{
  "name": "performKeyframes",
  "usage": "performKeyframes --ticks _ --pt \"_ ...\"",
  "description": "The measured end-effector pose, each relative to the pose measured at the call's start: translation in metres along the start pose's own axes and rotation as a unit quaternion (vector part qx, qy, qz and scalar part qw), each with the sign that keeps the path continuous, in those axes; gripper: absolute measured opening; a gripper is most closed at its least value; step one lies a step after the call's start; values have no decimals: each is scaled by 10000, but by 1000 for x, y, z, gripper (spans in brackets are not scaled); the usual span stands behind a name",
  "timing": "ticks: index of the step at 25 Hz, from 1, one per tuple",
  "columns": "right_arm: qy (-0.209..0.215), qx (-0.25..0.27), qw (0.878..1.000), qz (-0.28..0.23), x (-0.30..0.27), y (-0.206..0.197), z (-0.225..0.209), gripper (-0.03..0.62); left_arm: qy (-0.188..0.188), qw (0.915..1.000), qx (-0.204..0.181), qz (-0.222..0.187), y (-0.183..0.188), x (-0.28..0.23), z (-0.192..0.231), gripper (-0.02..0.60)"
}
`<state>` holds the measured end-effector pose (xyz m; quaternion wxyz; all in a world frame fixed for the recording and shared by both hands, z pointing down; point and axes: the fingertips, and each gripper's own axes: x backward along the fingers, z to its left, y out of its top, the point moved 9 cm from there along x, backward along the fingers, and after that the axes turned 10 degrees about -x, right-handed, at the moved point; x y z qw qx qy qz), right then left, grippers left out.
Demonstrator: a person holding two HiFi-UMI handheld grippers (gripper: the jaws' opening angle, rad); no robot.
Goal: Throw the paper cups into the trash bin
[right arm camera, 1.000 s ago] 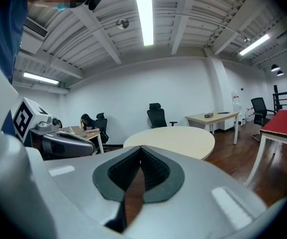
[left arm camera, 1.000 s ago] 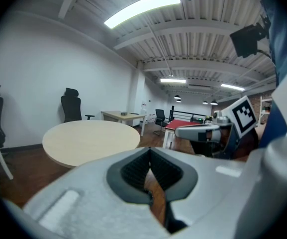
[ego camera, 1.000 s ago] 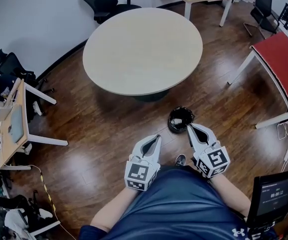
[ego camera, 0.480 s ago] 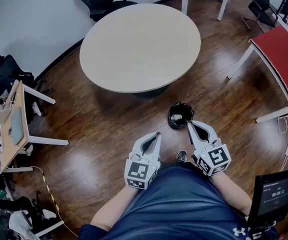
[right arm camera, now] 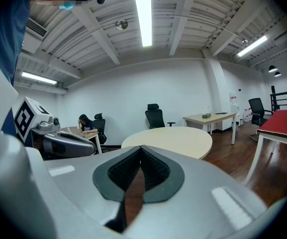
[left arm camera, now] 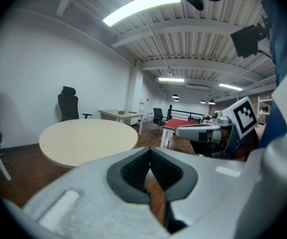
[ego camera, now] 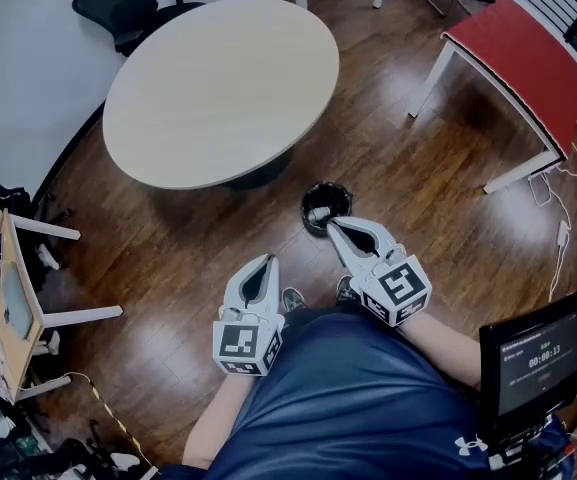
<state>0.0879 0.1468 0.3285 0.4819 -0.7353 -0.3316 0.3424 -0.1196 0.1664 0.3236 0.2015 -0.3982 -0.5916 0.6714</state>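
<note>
- While both grippers hang low in front of the person, the left gripper (ego camera: pixel 266 259) has its jaws pressed together. Its own view shows the dark pads meeting with nothing between them.
- The right gripper (ego camera: pixel 330 224) is closed the same way and carries nothing. In the head view its tip sits just at the near rim of the trash bin (ego camera: pixel 342 196); whether it touches the rim I cannot tell.
- The trash bin stands on the wood floor (ego camera: pixel 168 298), just to the near right of the round table (ego camera: pixel 218 88). A white paper cup (ego camera: pixel 318 212) lies inside it.
- Only the head view shows the bin and the cup. Both gripper views look level across the room, over the tabletop.
- The left gripper view catches the right gripper off to its right, with the red table (left arm camera: pixel 183 126) farther back.
- The right gripper view shows the left gripper at its left edge. Beyond it a seated person (right arm camera: pixel 86 126) is at a far desk, and a black office chair (right arm camera: pixel 154 116) stands behind the round table.
- The head view alone shows a small screen (ego camera: pixel 533 363) at the near right.
</note>
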Motion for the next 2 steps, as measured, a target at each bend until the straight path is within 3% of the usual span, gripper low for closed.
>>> performKeyframes --ticks 2 --pt "109 91 9999 -18 -6 6 -5 11 127 9999 -1 -68 3 -5 1 5"
